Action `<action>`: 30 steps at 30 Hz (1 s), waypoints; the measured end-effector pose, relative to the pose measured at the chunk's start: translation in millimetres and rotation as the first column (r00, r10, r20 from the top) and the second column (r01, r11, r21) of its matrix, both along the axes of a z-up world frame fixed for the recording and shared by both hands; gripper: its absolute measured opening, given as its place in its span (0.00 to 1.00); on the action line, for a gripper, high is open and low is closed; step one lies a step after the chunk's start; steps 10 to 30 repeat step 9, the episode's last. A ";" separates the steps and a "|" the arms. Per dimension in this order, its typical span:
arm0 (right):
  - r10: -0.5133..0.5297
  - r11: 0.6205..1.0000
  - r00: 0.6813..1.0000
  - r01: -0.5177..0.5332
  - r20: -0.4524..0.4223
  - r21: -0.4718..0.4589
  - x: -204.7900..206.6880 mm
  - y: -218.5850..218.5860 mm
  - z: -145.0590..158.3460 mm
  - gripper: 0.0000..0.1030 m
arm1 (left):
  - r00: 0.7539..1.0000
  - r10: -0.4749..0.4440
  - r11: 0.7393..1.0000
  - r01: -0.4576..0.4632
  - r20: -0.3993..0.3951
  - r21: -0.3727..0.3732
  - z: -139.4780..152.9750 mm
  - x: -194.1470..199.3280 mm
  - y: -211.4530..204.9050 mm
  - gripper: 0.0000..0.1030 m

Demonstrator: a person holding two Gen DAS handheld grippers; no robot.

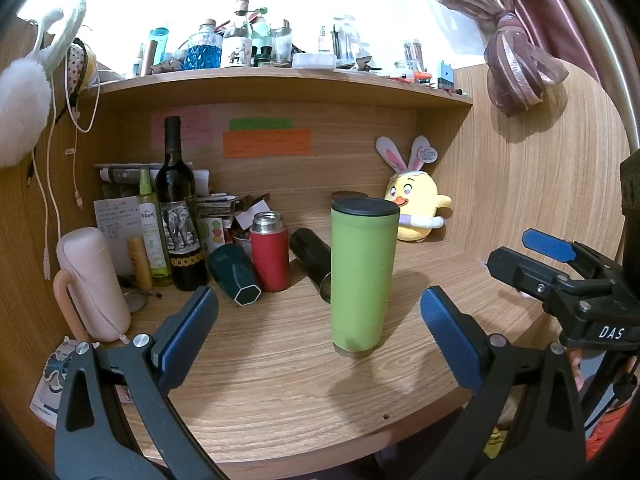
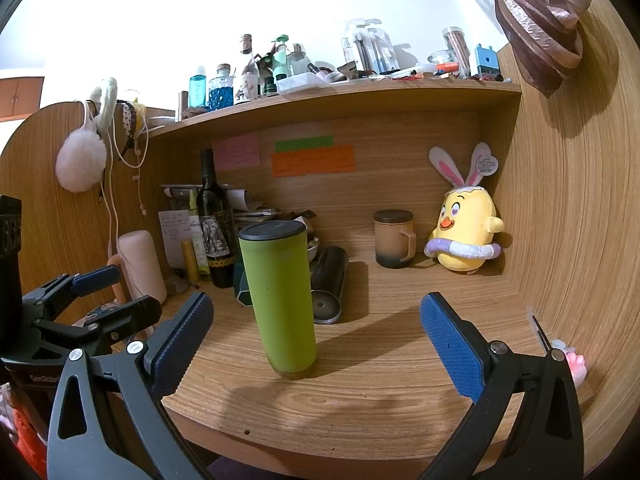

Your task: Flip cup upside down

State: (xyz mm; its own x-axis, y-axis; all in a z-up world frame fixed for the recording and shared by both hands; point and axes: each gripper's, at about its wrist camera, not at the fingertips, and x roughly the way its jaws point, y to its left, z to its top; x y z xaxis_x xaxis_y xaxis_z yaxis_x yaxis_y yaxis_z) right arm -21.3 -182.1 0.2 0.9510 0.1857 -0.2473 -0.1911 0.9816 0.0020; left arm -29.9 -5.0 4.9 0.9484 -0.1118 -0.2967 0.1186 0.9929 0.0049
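A tall green cup (image 1: 362, 276) with a black end on top stands on the wooden desk (image 1: 280, 380). It also shows in the right wrist view (image 2: 280, 300). My left gripper (image 1: 320, 312) is open and empty, its blue pads (image 1: 188, 332) wide apart just in front of the cup. My right gripper (image 2: 316, 320) is open and empty, with the cup a little left of its middle. The right gripper also appears at the right edge of the left wrist view (image 1: 560, 272), and the left gripper at the left edge of the right wrist view (image 2: 92, 292).
Behind the cup lie a black tumbler (image 1: 314, 270) and a dark green cup (image 1: 236, 274) on their sides. A red flask (image 1: 270, 254), wine bottle (image 1: 178, 208), pink bottle (image 1: 92, 284), lidded mug (image 2: 394, 238) and yellow plush (image 2: 466, 236) stand around. A cluttered shelf (image 1: 280, 80) hangs above.
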 end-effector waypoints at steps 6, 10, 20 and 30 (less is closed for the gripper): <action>0.002 1.000 1.000 -0.002 0.000 -0.001 -0.9 0.7 0.1 1.00 | 1.000 -0.012 1.000 0.012 -0.005 -0.010 0.3 0.9 -0.5 1.00; 0.000 1.000 1.000 0.000 0.000 0.000 -0.8 1.1 0.0 1.00 | 1.000 -0.012 1.000 0.012 -0.005 -0.009 0.3 0.8 -0.7 1.00; 0.000 1.000 1.000 0.000 0.000 0.000 -0.8 1.1 0.0 1.00 | 1.000 -0.012 1.000 0.012 -0.005 -0.009 0.3 0.8 -0.7 1.00; 0.000 1.000 1.000 0.000 0.000 0.000 -0.8 1.1 0.0 1.00 | 1.000 -0.012 1.000 0.012 -0.005 -0.009 0.3 0.8 -0.7 1.00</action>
